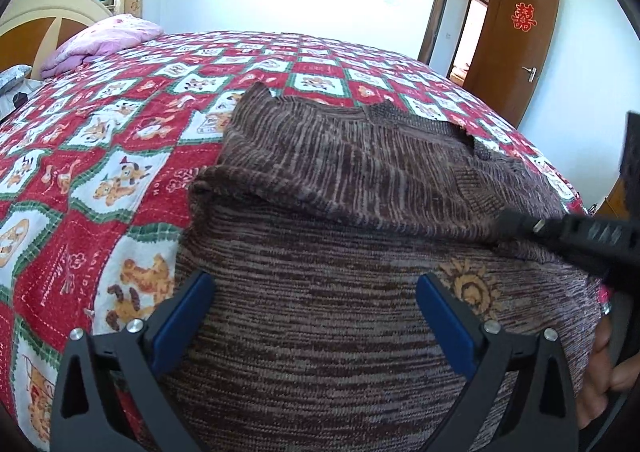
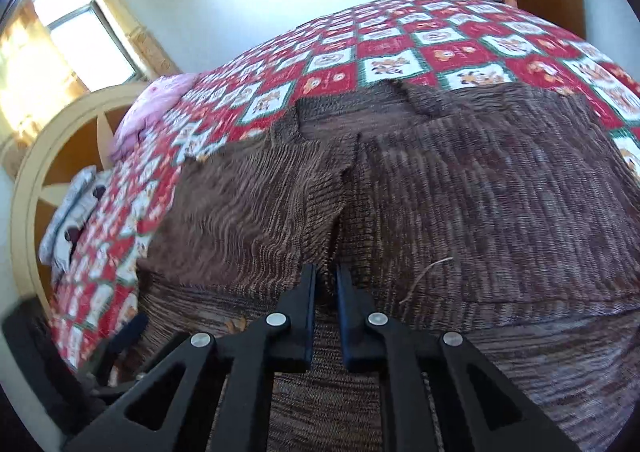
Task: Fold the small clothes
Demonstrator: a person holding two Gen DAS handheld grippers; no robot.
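A brown striped knit sweater [image 1: 320, 312] lies on the bed, its upper part folded over the lower part. An orange sun motif [image 1: 472, 286] shows on it. My left gripper [image 1: 316, 306] is open, its blue pads wide apart just above the sweater's near part, holding nothing. My right gripper [image 2: 326, 284] is shut on the edge of the folded-over flap of the sweater [image 2: 460, 180]. It also shows in the left wrist view [image 1: 516, 224], reaching in from the right onto the fold.
The bed has a red, white and green cartoon-print quilt [image 1: 100, 156]. A pink blanket [image 1: 104, 42] and a cream headboard [image 1: 52, 8] are at the far left. A brown door [image 1: 516, 52] stands open at the back right. A window [image 2: 92, 40] is bright.
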